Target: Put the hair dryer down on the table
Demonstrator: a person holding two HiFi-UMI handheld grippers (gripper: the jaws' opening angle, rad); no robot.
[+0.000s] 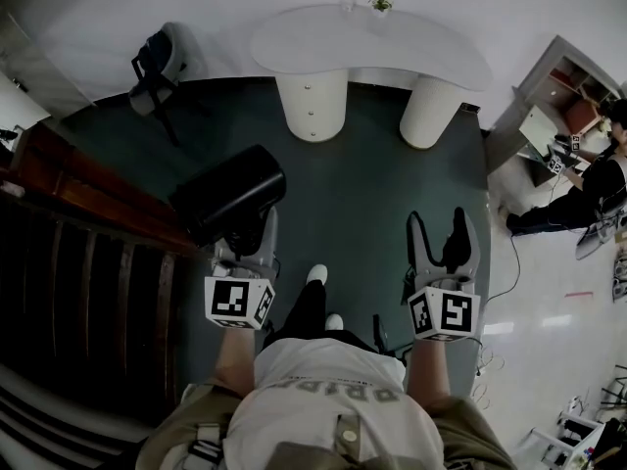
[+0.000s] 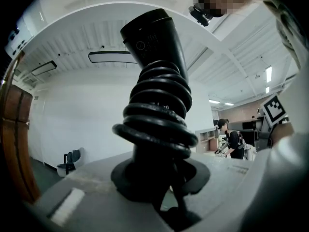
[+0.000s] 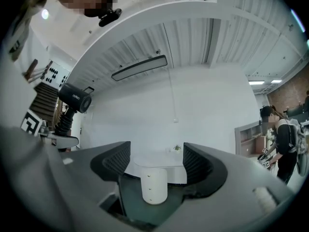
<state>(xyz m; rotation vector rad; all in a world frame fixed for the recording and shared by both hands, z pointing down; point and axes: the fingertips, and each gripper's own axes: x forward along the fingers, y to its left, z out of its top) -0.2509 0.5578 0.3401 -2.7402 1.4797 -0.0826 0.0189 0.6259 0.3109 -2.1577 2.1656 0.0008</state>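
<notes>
Hair dryer (image 1: pixel 230 196), black plastic w/ cord coiled round its handle, up in the air in left gripper (image 1: pixel 245 237), well apart from the table.

Left gripper view: jaws nearly together, clamped on the handle just below the coil; pads mostly hidden behind it, so prob. a firm pinch. Right gripper (image 1: pixel 443 248) alongside, jaws wide apart, nothing between them. Ahead, white round-edged table (image 1: pixel 392 52) on two cylindrical legs, across dark teal floor (image 1: pixel 372 189); small green plant (image 1: pixel 380 4) at its far edge.

Office chair (image 1: pixel 155 67) by wall, upper left — shelf unit (image 1: pixel 566 88) w/ person (image 1: pixel 591 190) far right.
</notes>
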